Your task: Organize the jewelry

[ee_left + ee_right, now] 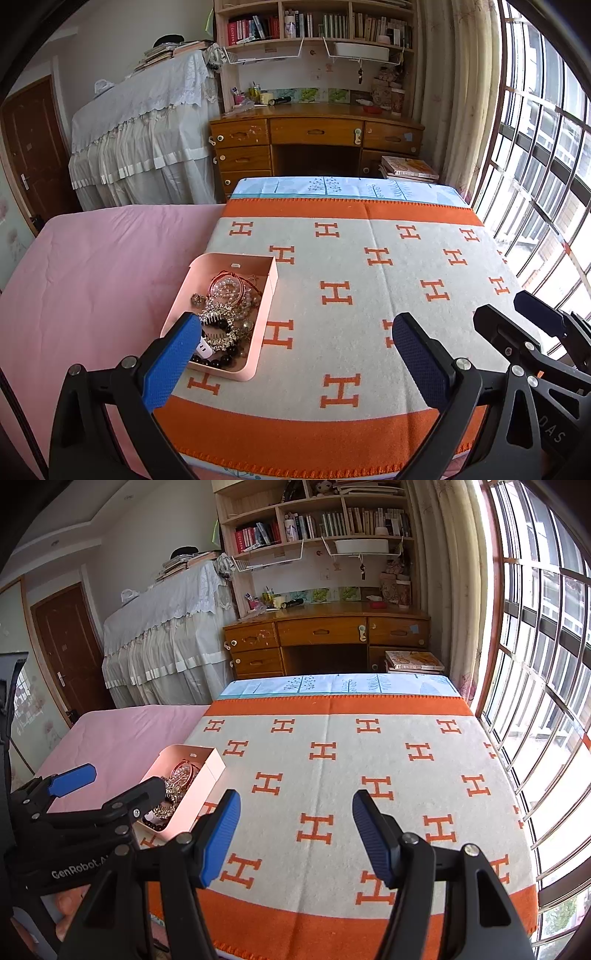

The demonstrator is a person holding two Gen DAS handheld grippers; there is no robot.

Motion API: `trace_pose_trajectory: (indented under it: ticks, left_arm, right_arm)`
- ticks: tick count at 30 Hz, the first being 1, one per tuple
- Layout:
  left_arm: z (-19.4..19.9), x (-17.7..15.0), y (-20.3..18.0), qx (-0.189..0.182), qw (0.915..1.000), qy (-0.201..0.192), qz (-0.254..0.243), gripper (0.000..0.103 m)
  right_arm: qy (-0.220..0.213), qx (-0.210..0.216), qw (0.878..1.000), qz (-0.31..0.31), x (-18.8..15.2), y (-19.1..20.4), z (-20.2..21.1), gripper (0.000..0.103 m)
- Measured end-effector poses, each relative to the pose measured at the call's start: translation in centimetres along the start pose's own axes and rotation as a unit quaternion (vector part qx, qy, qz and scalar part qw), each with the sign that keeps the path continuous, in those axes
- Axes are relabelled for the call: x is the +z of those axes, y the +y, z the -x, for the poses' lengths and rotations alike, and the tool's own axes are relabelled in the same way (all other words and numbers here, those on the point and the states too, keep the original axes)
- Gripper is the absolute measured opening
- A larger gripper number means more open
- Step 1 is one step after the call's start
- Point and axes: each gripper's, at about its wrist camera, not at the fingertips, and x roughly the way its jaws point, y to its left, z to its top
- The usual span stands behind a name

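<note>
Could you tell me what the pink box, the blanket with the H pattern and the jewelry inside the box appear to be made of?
Pink box: probably matte plastic, judging by its thin smooth walls and rounded corners.
Blanket: seemingly woven wool or a wool-like fabric; the surface is fuzzy and the orange edge is stitched.
Jewelry: mixed; pearl-like white beads, glossy dark beads, glittering metal with stones, red cord. Whether real or imitation cannot be told.

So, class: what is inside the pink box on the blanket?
The pink box holds a tangled heap of jewelry: pearl strands, red cord bracelets, sparkly hair combs, dark beads. The left gripper's finger covers the near corner, and the pile hides whatever lies under it.
</note>
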Motion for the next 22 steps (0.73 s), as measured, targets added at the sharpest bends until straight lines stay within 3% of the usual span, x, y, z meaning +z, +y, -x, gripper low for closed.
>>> trace_pose_trajectory:
  ticks: [22]
  left_arm:
    - [-0.52, -0.79, 0.89, 0.005, 1.0, 0.007, 0.004, 0.102]
  right_arm:
    - [0.005, 0.001, 1.0, 0.0, -0.71, 0.66, -0.33, 0.064]
